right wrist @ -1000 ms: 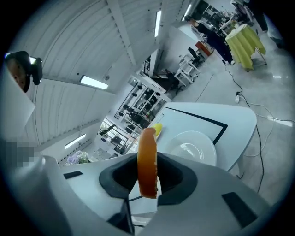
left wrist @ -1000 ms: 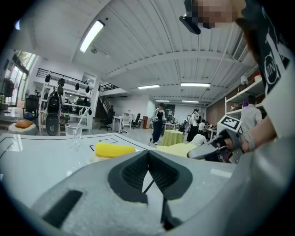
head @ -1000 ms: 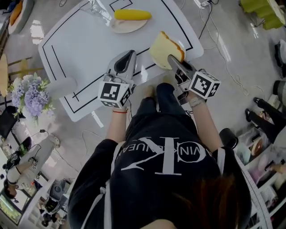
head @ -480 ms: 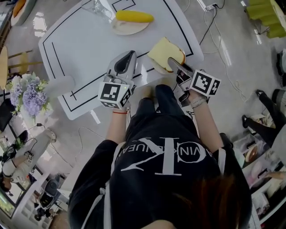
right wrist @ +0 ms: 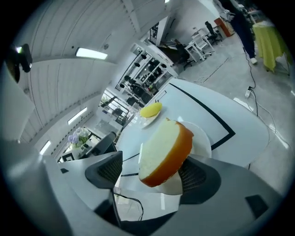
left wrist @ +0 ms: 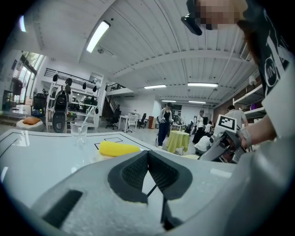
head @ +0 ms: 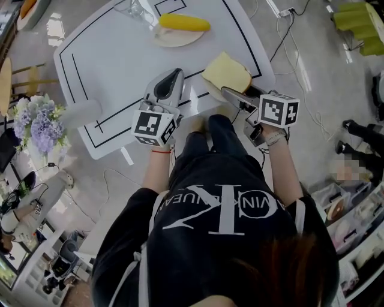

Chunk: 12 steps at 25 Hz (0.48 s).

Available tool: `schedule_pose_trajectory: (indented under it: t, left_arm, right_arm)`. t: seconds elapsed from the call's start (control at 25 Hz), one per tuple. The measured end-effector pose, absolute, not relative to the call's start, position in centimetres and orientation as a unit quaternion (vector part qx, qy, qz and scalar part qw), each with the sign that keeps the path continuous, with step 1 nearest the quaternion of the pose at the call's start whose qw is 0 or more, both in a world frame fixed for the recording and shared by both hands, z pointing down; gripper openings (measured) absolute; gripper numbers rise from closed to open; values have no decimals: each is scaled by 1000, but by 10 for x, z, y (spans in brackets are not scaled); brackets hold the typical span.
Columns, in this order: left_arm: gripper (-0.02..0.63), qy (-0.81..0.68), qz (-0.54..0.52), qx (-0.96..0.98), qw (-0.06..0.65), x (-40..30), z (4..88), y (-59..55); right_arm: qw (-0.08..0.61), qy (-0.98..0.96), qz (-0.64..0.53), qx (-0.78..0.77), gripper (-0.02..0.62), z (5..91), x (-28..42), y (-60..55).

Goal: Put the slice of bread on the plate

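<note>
A thick slice of bread (head: 227,71) with an orange crust lies tilted over a white plate (head: 210,92) at the near right corner of the table. My right gripper (head: 233,91) reaches it from the near side. Its jaws are opening. In the right gripper view the bread (right wrist: 163,150) is between the jaws, leaning against the right pad (right wrist: 196,177) and clear of the left one, with the plate (right wrist: 203,138) just beneath. My left gripper (head: 171,81) hovers shut and empty over the table's near edge, left of the plate; its pads (left wrist: 148,154) meet at the tip.
A yellow corn-like piece (head: 183,23) lies on a small plate (head: 171,38) at the far side, beside a glass (head: 135,9). The white table (head: 108,66) carries black outline marks. Purple flowers (head: 39,123) stand off its left edge; cables run across the floor at right.
The bread has tipped from nearly upright down towards the plate. My right gripper's jaws have spread apart. My left gripper has stayed where it was.
</note>
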<state>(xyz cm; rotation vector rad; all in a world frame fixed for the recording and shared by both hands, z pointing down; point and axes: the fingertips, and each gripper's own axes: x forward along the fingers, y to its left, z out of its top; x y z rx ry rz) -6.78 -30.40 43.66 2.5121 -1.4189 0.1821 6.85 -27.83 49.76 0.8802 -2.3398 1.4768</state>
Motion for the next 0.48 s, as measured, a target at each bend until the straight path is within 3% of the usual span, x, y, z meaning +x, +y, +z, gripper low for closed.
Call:
schedule_pose_trajectory:
  t: [0.16, 0.48]
  left_arm:
    - [11, -484, 59, 864, 124, -67, 434, -305]
    - [11, -479, 50, 868, 123, -68, 429, -308]
  right_arm:
    - [157, -806, 481, 306, 393, 497, 71, -275]
    - [162, -795, 483, 329, 403, 498, 84, -269]
